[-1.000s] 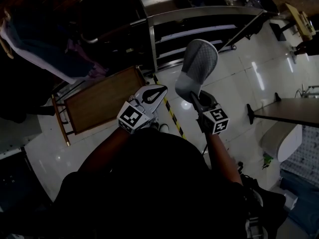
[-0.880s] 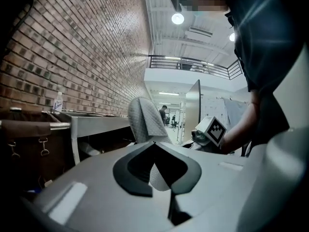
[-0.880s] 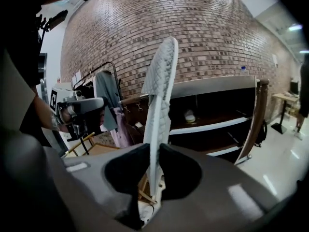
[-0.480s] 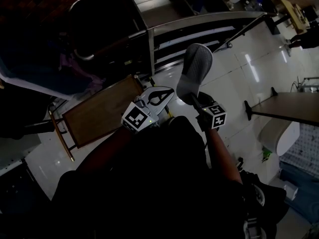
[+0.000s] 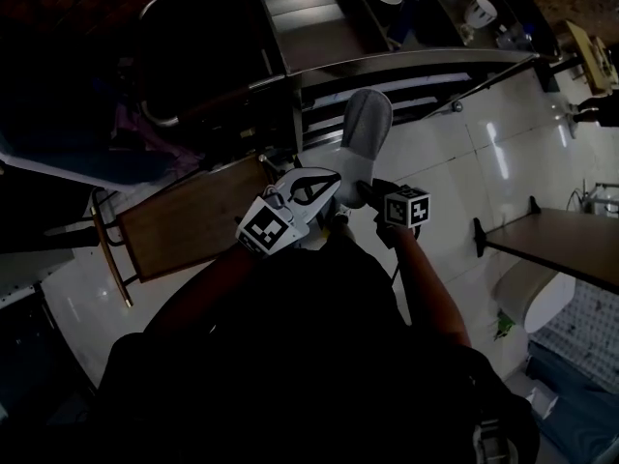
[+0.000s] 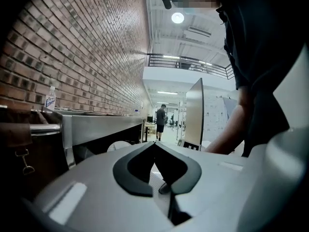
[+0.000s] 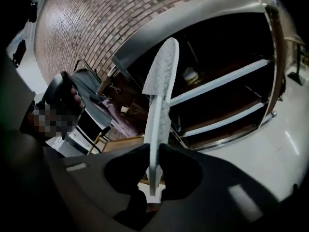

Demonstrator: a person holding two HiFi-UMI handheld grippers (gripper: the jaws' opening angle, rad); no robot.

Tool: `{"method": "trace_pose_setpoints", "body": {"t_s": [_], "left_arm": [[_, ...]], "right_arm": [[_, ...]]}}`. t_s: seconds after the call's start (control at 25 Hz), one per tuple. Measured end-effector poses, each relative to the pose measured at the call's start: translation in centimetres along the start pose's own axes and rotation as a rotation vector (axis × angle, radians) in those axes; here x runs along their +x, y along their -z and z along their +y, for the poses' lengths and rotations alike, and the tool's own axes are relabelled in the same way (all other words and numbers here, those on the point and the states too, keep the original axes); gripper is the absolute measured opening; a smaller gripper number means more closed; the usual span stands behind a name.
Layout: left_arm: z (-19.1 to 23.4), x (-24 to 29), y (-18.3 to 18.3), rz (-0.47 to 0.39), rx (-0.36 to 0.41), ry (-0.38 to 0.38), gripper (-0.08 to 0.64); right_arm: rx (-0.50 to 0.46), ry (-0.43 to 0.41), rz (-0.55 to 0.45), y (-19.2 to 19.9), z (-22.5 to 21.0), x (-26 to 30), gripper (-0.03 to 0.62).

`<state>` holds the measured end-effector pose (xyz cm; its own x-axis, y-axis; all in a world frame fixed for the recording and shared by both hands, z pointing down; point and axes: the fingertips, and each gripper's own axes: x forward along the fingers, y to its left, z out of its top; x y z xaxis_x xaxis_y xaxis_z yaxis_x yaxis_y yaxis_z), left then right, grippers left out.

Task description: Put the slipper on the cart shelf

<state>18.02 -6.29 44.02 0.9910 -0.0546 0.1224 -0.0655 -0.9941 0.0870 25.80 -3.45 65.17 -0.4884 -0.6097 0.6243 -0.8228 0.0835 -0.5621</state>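
Right gripper view: right gripper (image 7: 153, 153) clenched on narrow end of grey slipper (image 7: 161, 86), held aloft edge-on, tip at 12 o'clock; cart shelf (image 7: 227, 81) at 2 o'clock. Left gripper (image 6: 154, 146) closed, empty. Slipper likely light, floppy; end pinch suffices.

steel cart (image 5: 426, 59) on tiled floor (image 5: 455, 167)
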Motion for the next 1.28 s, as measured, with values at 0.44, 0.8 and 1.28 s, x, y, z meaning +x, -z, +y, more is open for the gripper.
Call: {"method": "trace_pose_setpoints", "body": {"t_s": [0.44, 0.8, 1.28], "left_arm": [[5.7, 7.2, 0.9, 0.039, -0.052, -0.155, 0.001], [8.9, 9.3, 2.1, 0.045, -0.074, -0.229, 0.001], [10.9, 8.7, 3.1, 0.060, -0.112, -0.303, 0.001]], "right_arm": [[-0.022, -0.161, 0.134, -6.7, -6.3, 6.8, 0.063], [0.024, -0.251, 0.084, -13.7, -8.1, 12.8, 0.063], [0.018, -0.286, -0.033, -20.3, -8.0, 17.6, 0.065]]}}
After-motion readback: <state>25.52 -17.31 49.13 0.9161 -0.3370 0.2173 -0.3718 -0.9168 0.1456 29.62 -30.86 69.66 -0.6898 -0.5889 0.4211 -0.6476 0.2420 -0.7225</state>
